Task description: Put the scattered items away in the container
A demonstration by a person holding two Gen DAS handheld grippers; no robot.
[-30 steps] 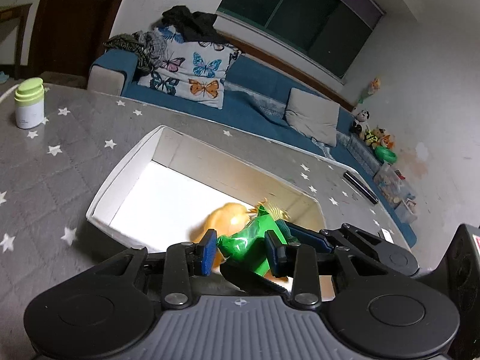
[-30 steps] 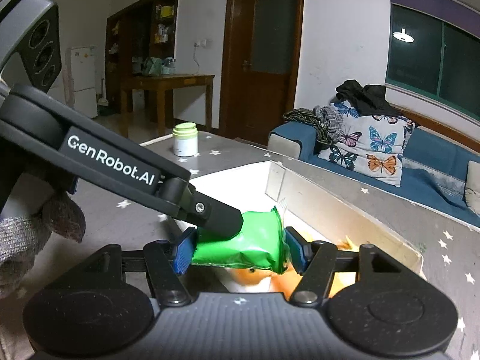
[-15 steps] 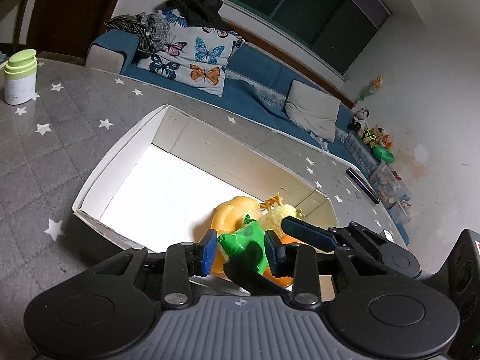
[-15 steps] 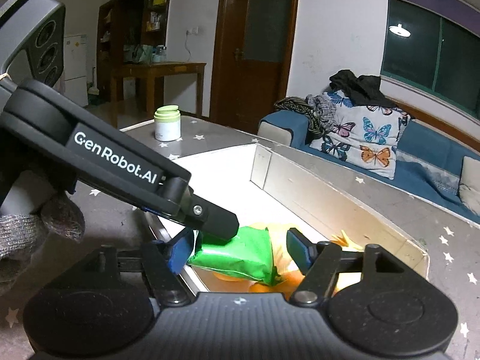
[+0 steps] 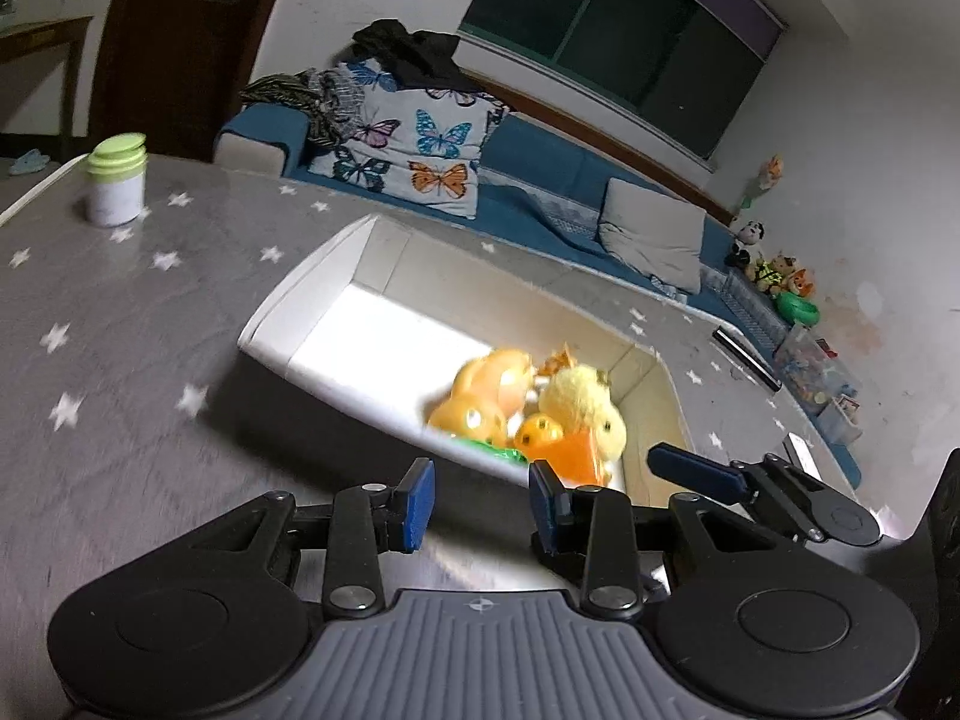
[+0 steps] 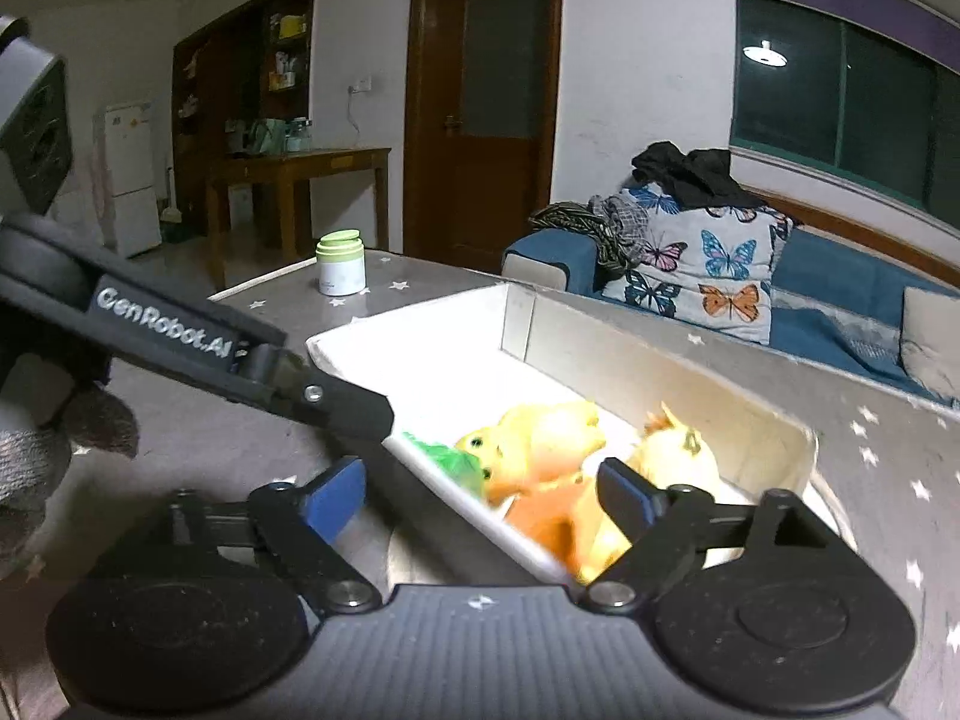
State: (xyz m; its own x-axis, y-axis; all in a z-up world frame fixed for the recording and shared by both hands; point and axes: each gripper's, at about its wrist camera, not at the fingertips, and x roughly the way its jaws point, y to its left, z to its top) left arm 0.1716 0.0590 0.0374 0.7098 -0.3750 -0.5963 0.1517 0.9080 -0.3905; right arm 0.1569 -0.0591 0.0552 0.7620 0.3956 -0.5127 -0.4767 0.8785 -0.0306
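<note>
Home living room: blue sofa (image 6: 840, 294), butterfly cushion (image 6: 702, 264), wooden door (image 6: 480, 96)

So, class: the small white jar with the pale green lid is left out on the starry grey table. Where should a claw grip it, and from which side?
Grip the small white jar with the pale green lid around its straight white body, below the wider stepped lid, coming in level from the side. It stands upright and alone on the starry grey table, so probably either open claw can close across it; the left claw looks nearer.

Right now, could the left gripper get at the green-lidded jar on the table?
Probably yes: the left gripper has open, empty jaws, and the jar stands alone on bare tabletop, clear of the white box.
</note>
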